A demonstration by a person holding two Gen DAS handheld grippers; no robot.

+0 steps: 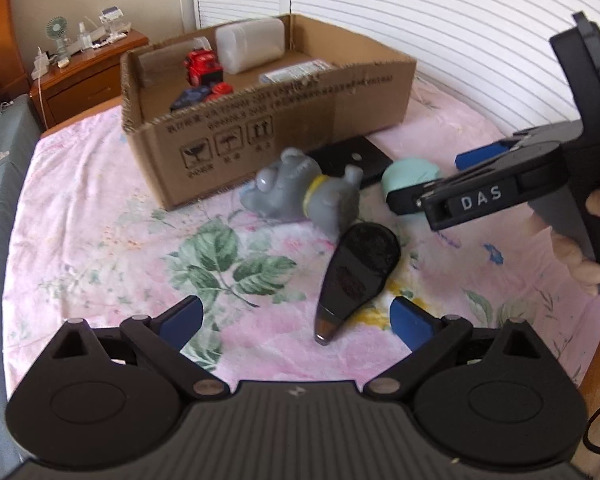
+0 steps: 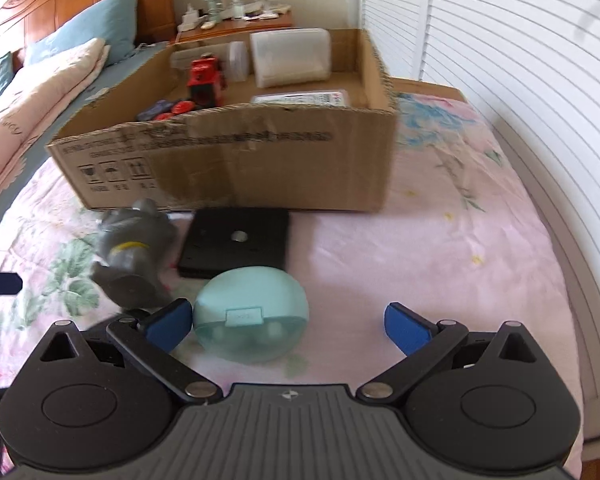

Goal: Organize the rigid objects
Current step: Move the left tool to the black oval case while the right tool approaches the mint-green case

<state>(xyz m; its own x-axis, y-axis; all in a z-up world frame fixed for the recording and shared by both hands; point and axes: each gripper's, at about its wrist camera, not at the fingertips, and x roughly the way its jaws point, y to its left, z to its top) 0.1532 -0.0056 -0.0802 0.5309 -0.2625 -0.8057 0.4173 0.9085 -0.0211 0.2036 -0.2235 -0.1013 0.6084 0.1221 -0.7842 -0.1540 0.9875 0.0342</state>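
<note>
Cardboard box (image 2: 236,168): one
Grey toy (image 1: 300,192): one
Teal case (image 2: 252,312): one
Black slab (image 2: 236,244): one
Black teardrop piece (image 1: 356,276): one
Red toy (image 2: 206,80): one

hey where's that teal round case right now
The teal round case lies on the floral bedsheet between the open right gripper fingers, against the left one, just in front of the black square box.

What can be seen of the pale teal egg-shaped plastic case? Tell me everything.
The pale teal egg-shaped plastic case is smooth, rounded and slightly translucent, with a small rectangular latch tab on the side facing the right wrist camera. It lies on the pink floral bedsheet, just in front of the flat black square slab. The open right gripper straddles it, with the left fingertip close against its side.
</note>
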